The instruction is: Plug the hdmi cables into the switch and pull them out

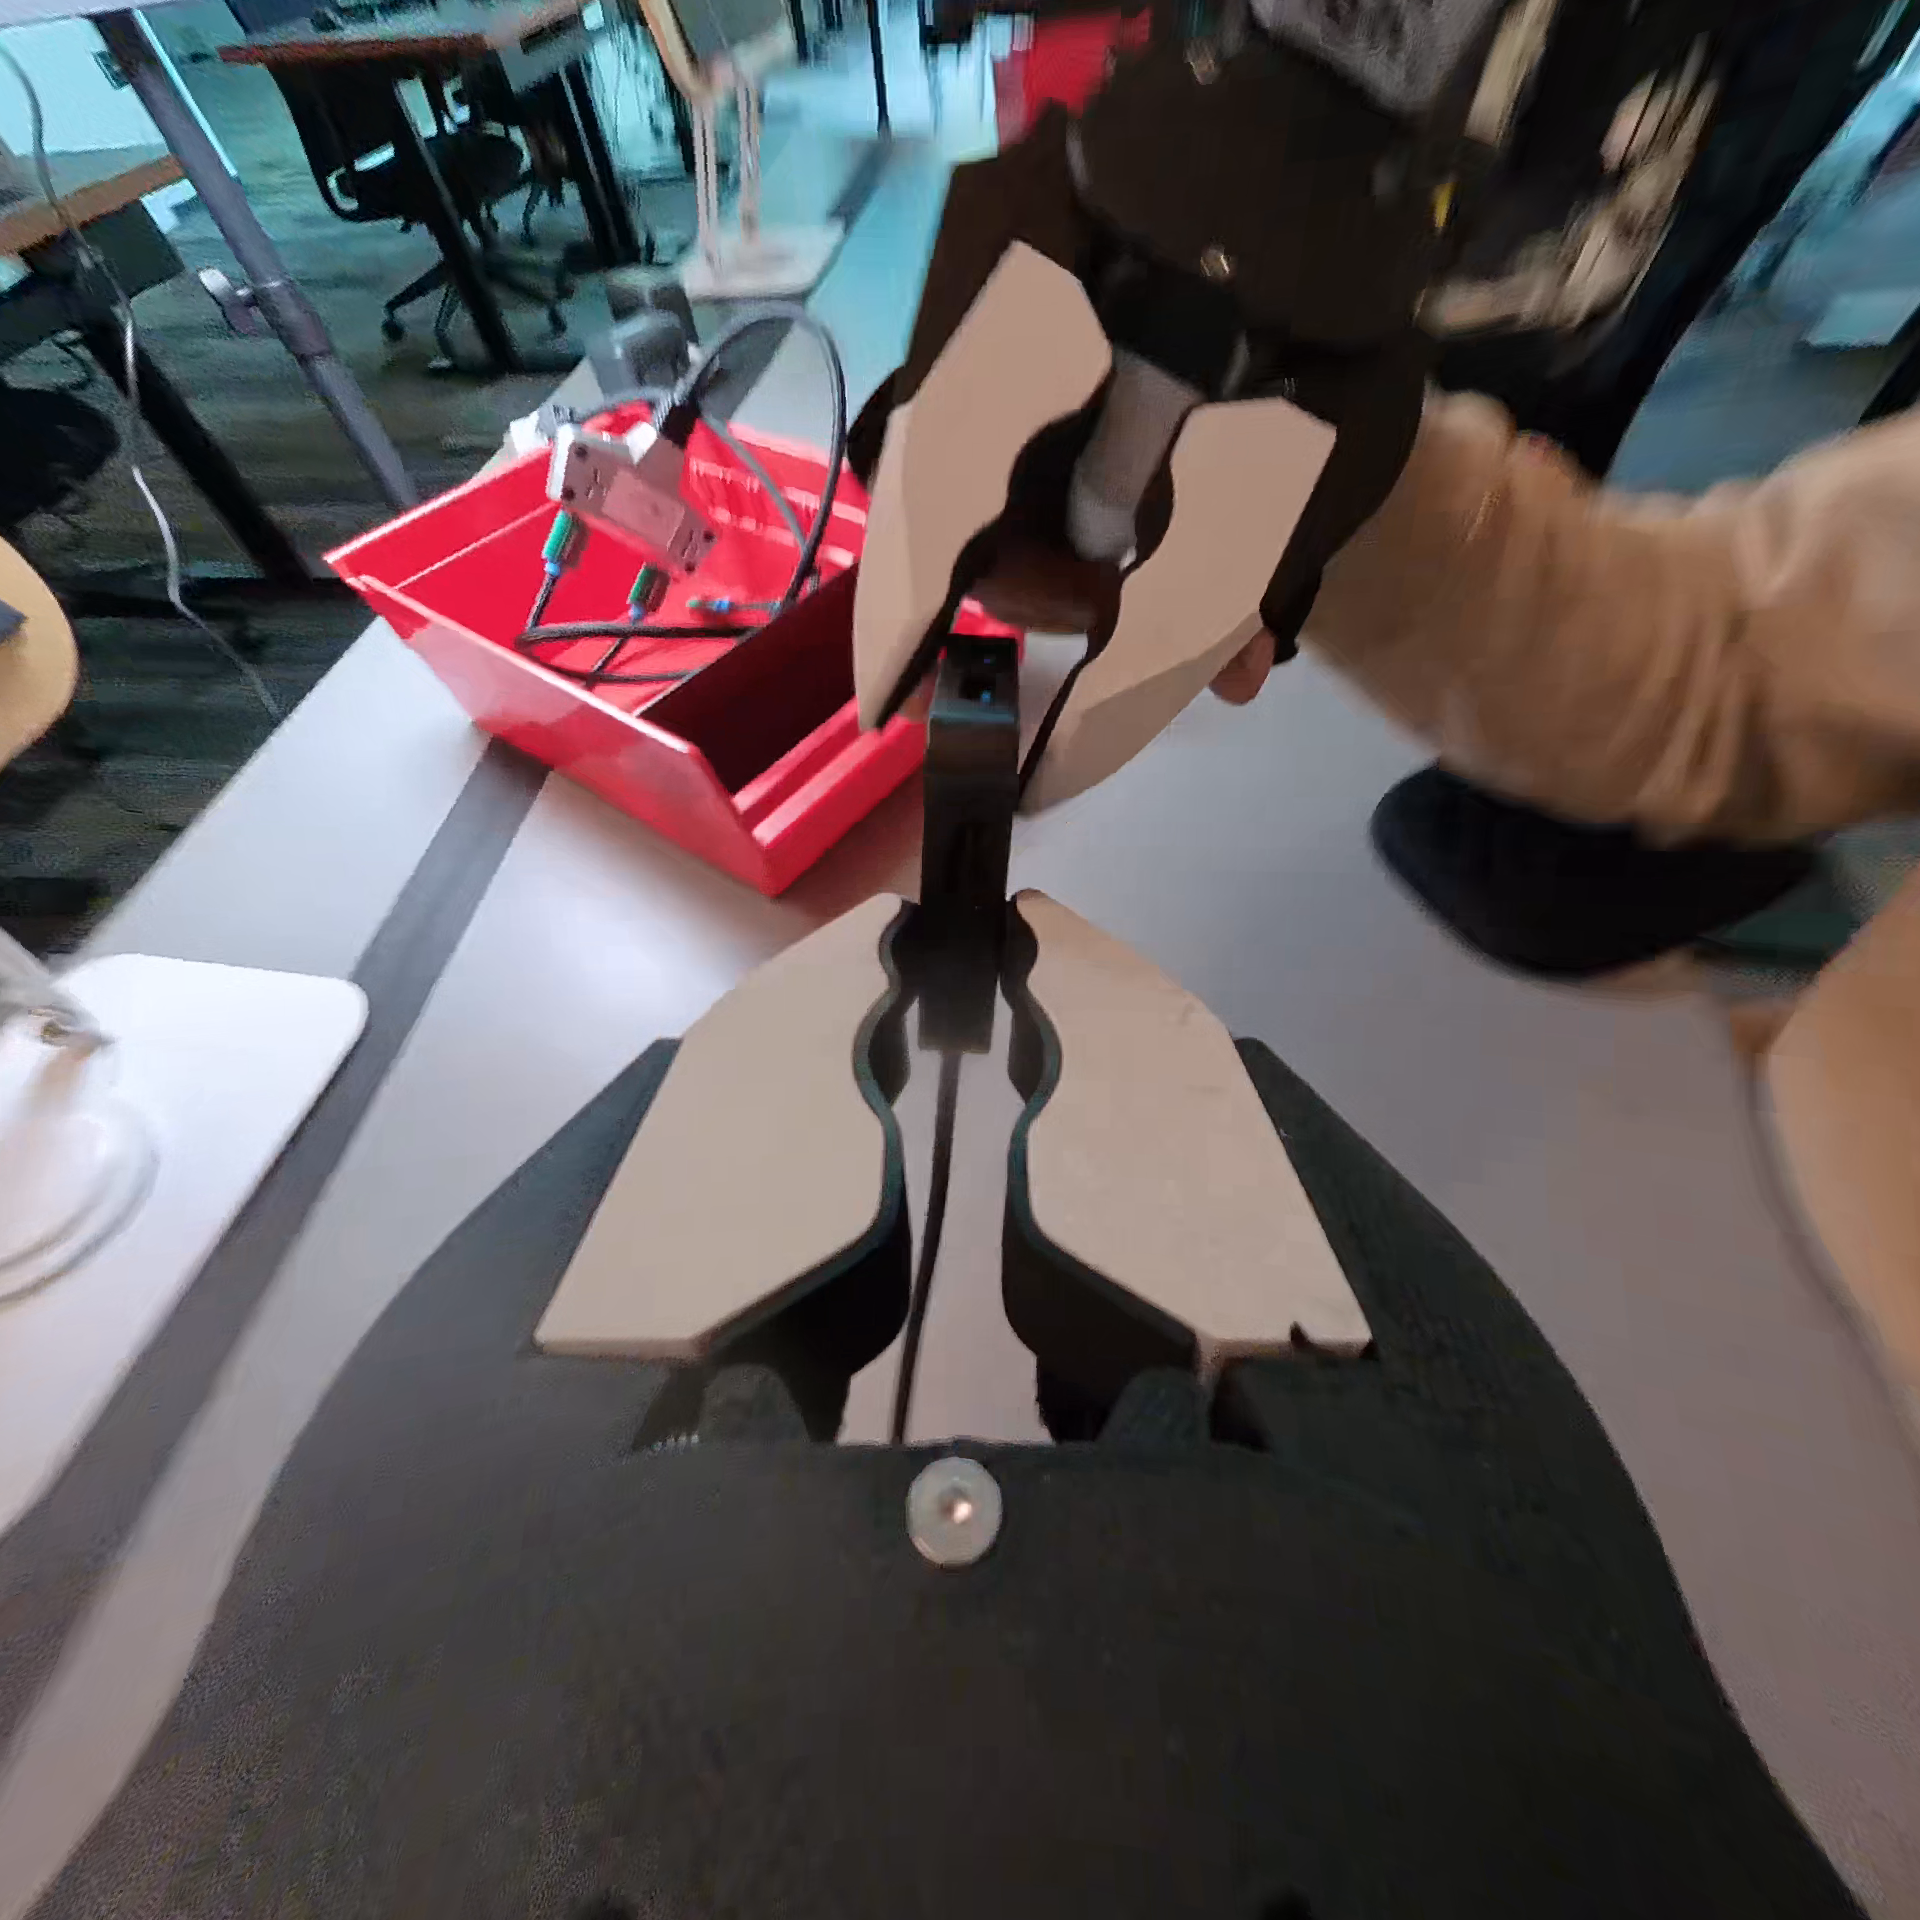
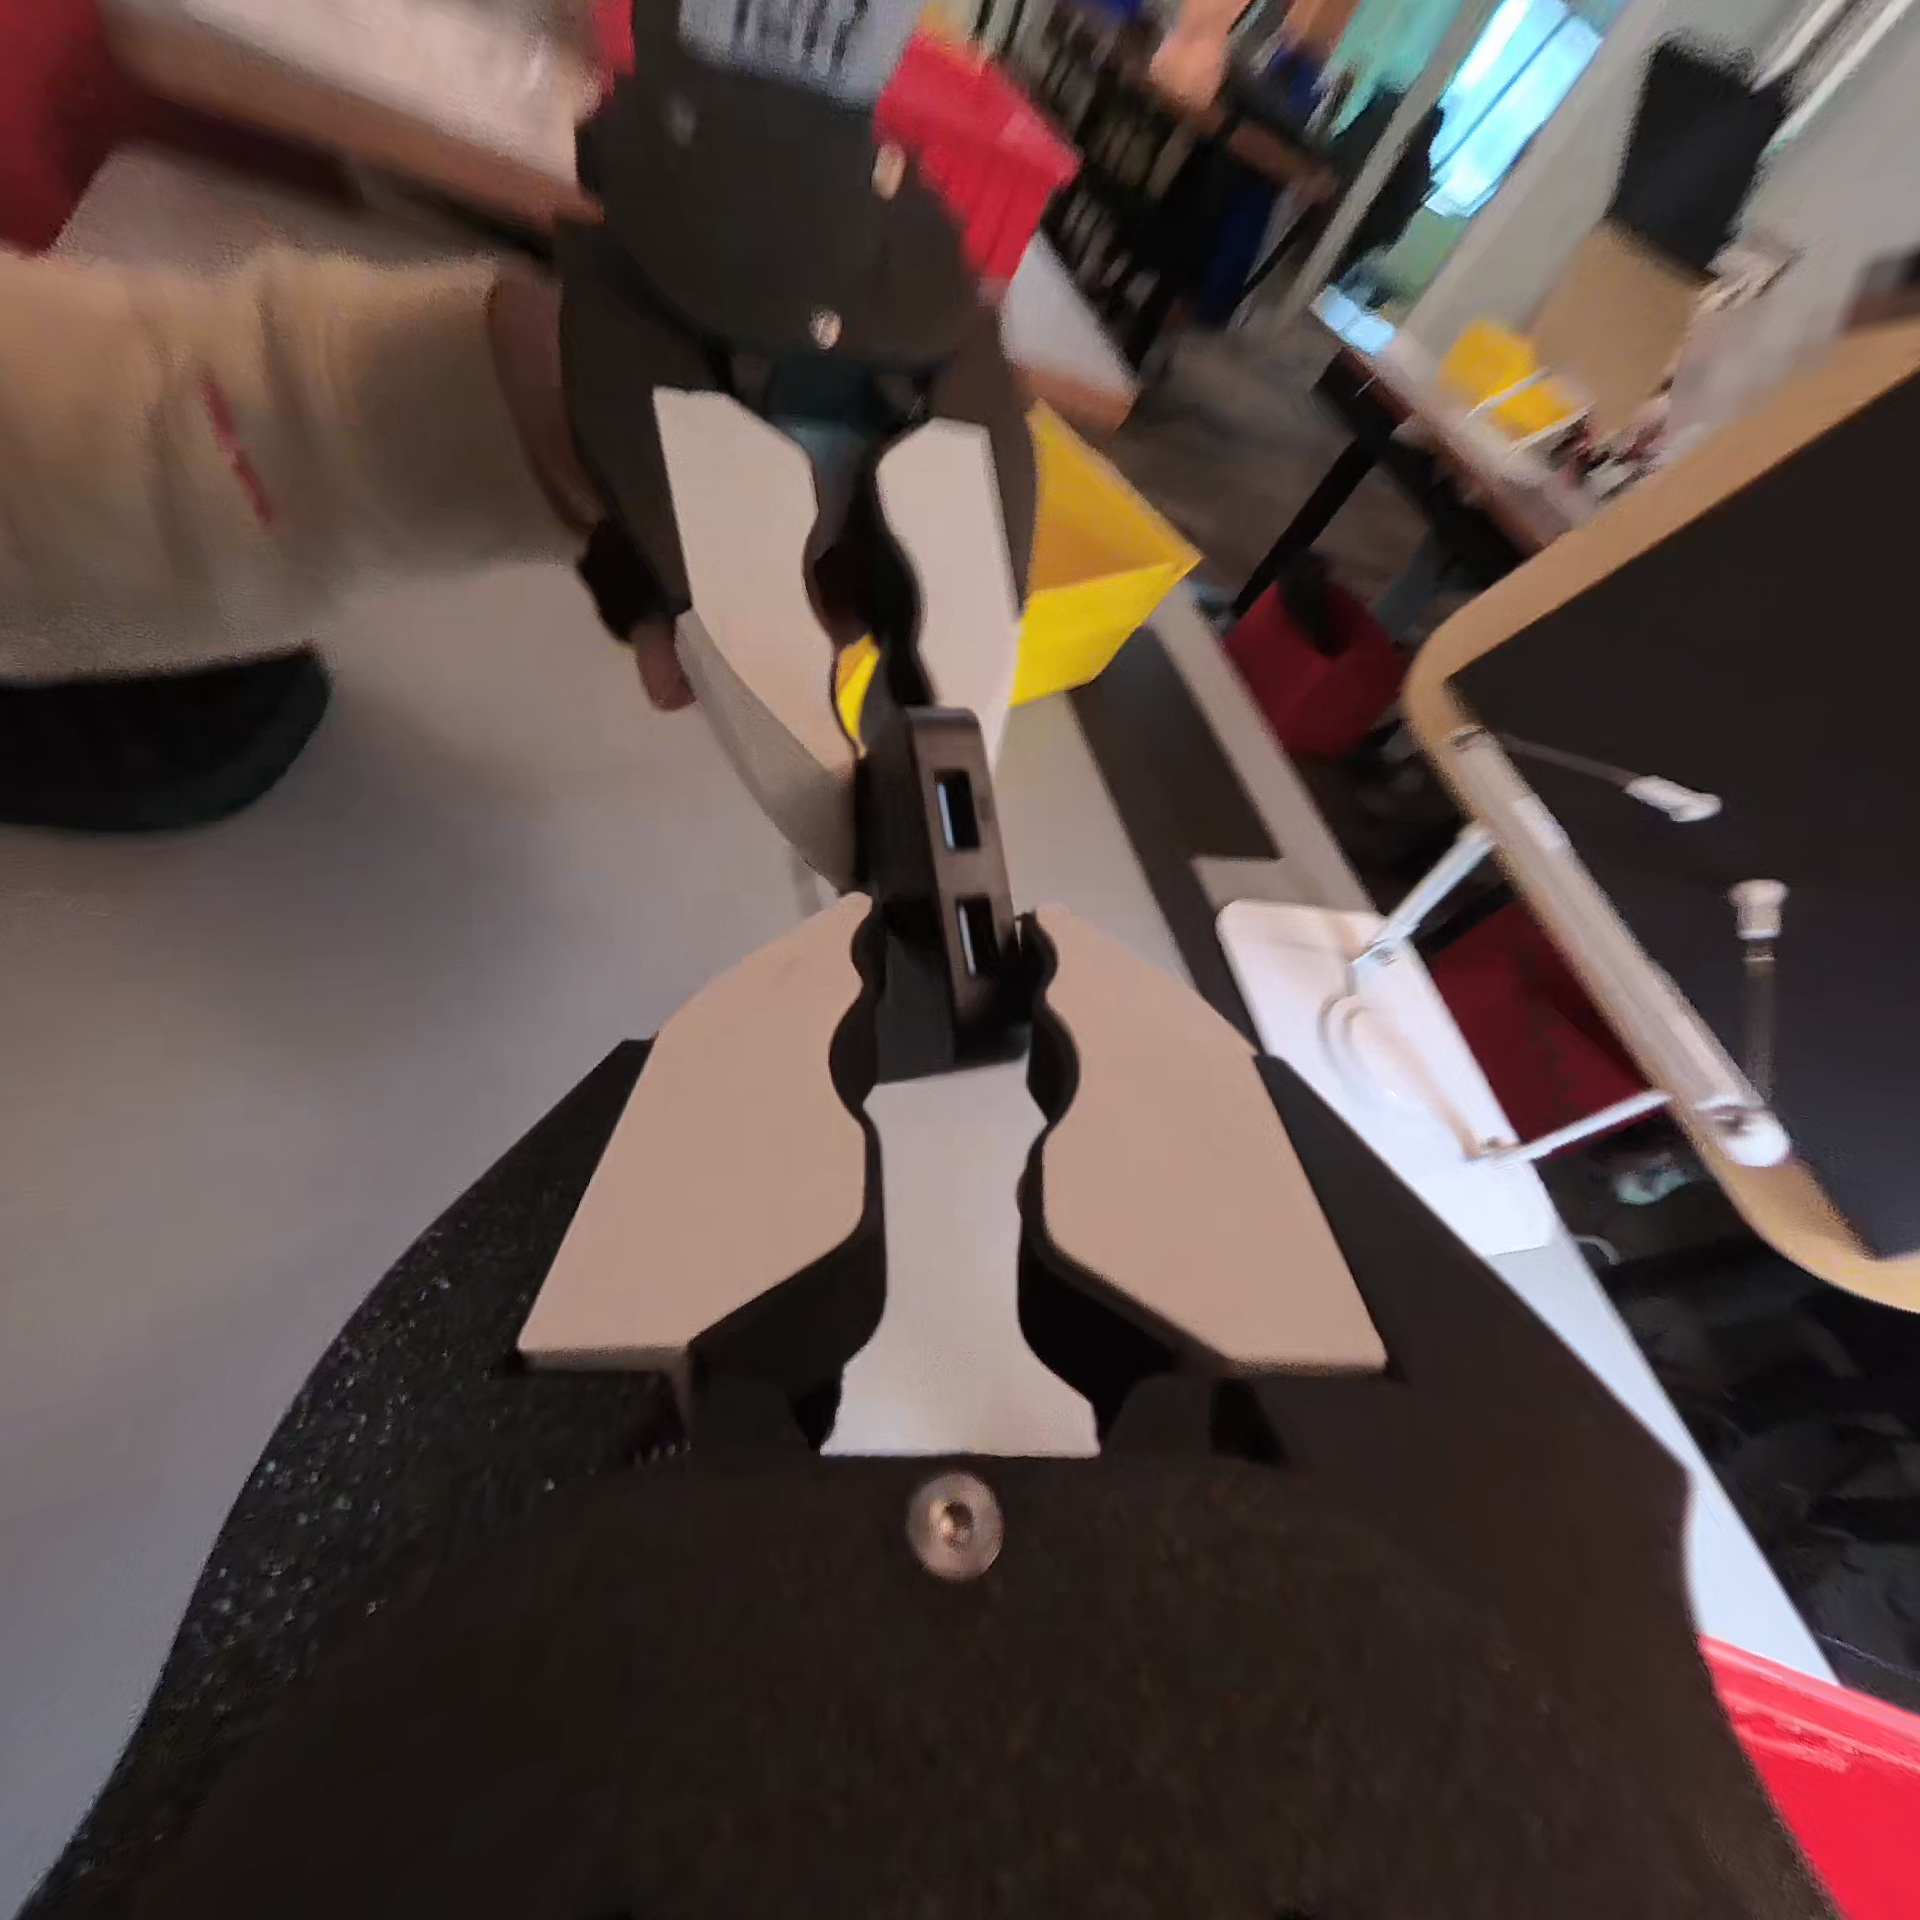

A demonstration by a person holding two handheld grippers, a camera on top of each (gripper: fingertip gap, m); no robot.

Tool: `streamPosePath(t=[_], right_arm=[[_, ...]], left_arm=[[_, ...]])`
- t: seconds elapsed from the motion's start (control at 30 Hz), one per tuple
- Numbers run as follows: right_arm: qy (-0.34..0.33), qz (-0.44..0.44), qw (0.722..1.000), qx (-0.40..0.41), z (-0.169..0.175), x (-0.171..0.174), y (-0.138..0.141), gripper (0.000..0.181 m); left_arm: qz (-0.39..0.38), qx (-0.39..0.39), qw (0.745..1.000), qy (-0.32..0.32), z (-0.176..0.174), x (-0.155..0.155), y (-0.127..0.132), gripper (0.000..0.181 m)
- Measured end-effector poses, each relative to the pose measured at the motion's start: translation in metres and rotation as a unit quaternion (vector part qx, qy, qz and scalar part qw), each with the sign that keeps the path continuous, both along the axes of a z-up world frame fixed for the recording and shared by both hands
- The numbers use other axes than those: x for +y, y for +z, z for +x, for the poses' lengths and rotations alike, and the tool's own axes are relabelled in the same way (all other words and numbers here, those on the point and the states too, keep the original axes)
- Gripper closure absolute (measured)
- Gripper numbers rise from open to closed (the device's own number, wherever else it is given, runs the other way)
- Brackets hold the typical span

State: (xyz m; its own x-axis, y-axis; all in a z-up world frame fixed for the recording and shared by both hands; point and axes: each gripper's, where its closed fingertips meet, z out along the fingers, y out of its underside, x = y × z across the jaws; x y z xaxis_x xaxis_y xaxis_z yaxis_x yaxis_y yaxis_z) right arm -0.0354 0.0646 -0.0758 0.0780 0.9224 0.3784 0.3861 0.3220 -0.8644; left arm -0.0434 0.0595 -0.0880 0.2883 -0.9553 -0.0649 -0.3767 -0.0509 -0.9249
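Switch (image 2: 961, 873): slim black box, held clear above the tabletop (image 1: 1299, 987), toward its middle, just off the near corner of the red bin (image 1: 623, 727). Two open ports are seen on its narrow side in the right wrist view.

Right gripper (image 2: 951, 925): fingers clamped on one end of the switch, across its flat faces.

Left gripper (image 1: 956, 920): fingers shut tight on the black plug (image 1: 956, 966) of an hdmi cable (image 1: 925, 1247); the thin cable is trailed back between the fingers. Plug and switch are seen in line and appear joined; how deep the plug is seated cannot be told.

Handling, as judged:
- Switch is taken as light, rigid, smooth plastic. Slip under a straight pull is likely unless the flat faces are gripped firmly, well away from the ports
- Plug body is stiff and best held on its moulded shell, as now. The cable is limp and should not be pulled on
- A snug friction fit is expected, so force is best kept straight along the port axis; twisting could strain the socket

In the red bin, toward the far left edge of the tabletop, a grey box (image 1: 634, 499) with further cables attached is noted. A yellow bin (image 2: 1091, 582) is seen behind the left gripper
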Motion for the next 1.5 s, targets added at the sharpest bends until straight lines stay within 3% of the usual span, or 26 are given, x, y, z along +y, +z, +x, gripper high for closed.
streamPosePath(t=[0.07, 0.13, 0.23, 0.3, 0.37, 0.5, 0.63, 0.7, 0.77, 0.87, 0.97, 1.03, 1.17, 1.27, 1.5], right_arm=[[-0.04, 0.043, 0.997, 0.055, 0.008, 0.013, 0.024, 0.155], [-0.076, 0.102, 0.989, 0.072, 0.018, 0.022, 0.037, 0.15], [-0.125, 0.198, 0.972, 0.025, 0.023, 0.036, 0.032, 0.141], [-0.157, 0.295, 0.942, -0.022, 0.019, 0.05, 0.019, 0.134], [-0.17, 0.372, 0.912, -0.023, 0.007, 0.055, 0.011, 0.129], [-0.155, 0.458, 0.875, -0.038, -0.014, 0.058, -0.02, 0.128], [-0.167, 0.502, 0.848, -0.036, -0.015, 0.061, -0.031, 0.149], [-0.165, 0.464, 0.87, -0.021, -0.011, 0.063, -0.03, 0.165], [-0.16, 0.382, 0.91, 0.008, -0.004, 0.066, -0.026, 0.168], [-0.106, 0.182, 0.975, 0.073, 0.005, 0.062, -0.021, 0.168], [-0.012, 0.017, 0.993, 0.12, 0.009, 0.041, -0.014, 0.168], [0.029, -0.047, 0.99, 0.132, 0.01, 0.03, -0.012, 0.168], [0.083, -0.142, 0.982, 0.098, 0.006, 0.01, -0.018, 0.168], [0.089, -0.16, 0.981, 0.07, -0.001, 0.002, -0.023, 0.168], [0.08, -0.175, 0.957, 0.219, -0.007, 0.004, 0.024, 0.162]], left_arm=[[-0.068, -0.077, 0.994, 0.021, -0.011, 0.011, 0.012, 0.167], [-0.153, -0.173, 0.972, 0.041, -0.025, 0.025, 0.023, 0.167], [-0.296, -0.307, 0.904, 0.035, -0.043, 0.042, 0.03, 0.167], [-0.375, -0.366, 0.852, 0.019, -0.048, 0.05, 0.024, 0.167], [-0.431, -0.384, 0.817, 0.009, -0.045, 0.055, 0.01, 0.167], [-0.491, -0.371, 0.788, -0.018, -0.019, 0.051, -0.013, 0.167], [-0.506, -0.349, 0.788, -0.033, 0.001, 0.044, -0.021, 0.166], [-0.477, -0.357, 0.801, -0.058, -0.003, 0.04, -0.01, 0.16], [-0.405, -0.355, 0.842, -0.038, -0.015, 0.044, 0.001, 0.154], [-0.274, -0.293, 0.916, -0.009, -0.031, 0.04, 0.011, 0.152], [-0.16, -0.185, 0.969, 0.031, -0.032, 0.036, 0.002, 0.148], [-0.104, -0.131, 0.985, 0.027, -0.023, 0.029, -0.003, 0.146], [-0.053, -0.094, 0.994, -0.005, 0.003, 0.014, -0.007, 0.148], [-0.037, -0.094, 0.995, -0.023, 0.011, 0.008, -0.008, 0.164], [-0.063, -0.317, 0.944, -0.065, -0.004, 0.005, 0.046, 0.167]])
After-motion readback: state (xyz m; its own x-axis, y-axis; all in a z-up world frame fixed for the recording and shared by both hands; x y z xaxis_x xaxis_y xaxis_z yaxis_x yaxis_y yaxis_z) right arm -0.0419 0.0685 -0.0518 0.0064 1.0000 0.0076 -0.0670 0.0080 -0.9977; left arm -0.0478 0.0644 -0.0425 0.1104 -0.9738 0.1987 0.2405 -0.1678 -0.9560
